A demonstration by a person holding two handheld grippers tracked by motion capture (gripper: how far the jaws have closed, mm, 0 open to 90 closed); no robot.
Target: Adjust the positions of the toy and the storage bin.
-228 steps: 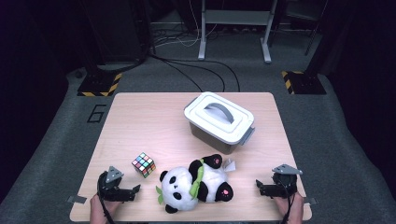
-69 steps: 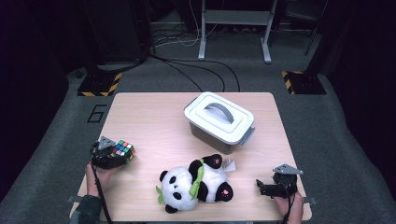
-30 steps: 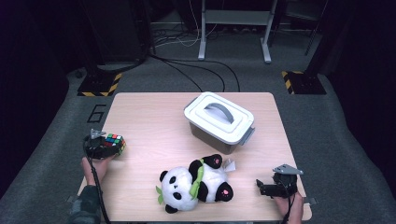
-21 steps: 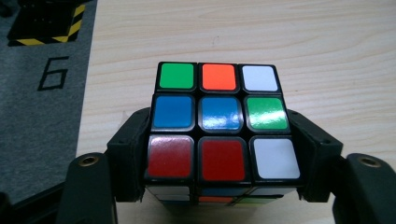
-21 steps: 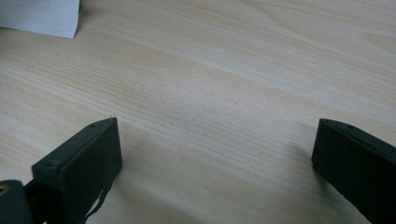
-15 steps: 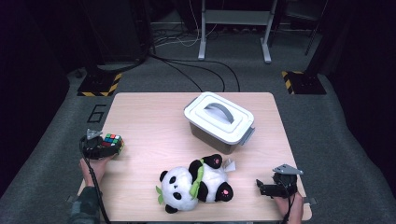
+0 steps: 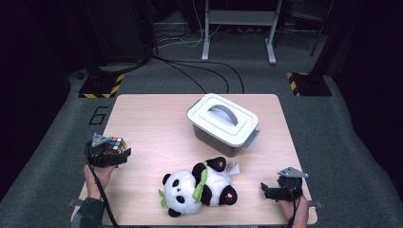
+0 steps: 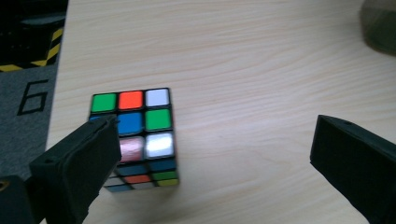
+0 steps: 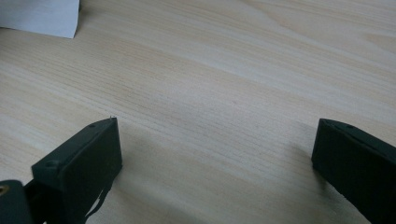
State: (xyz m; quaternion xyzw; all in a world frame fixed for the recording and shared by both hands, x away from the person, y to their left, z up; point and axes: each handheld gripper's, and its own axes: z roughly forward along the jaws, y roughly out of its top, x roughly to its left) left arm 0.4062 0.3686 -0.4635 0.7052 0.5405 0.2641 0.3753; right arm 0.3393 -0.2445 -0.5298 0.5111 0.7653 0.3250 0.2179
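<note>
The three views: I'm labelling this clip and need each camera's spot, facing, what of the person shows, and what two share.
High view: above the person's side, looking forward and down on the table; both hands, left gripper, right gripper.
Left gripper view: rides that gripper, facing the puzzle cube; jaws apart.
Right gripper view: rides that gripper, facing bare wood; jaws apart.
Shared: high and left gripper views show the cube.

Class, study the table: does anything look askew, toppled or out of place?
The plush panda lies toppled on its back near the front edge. The lidded box sits skewed to the table edges. Nothing looks spilled or damaged.
</note>
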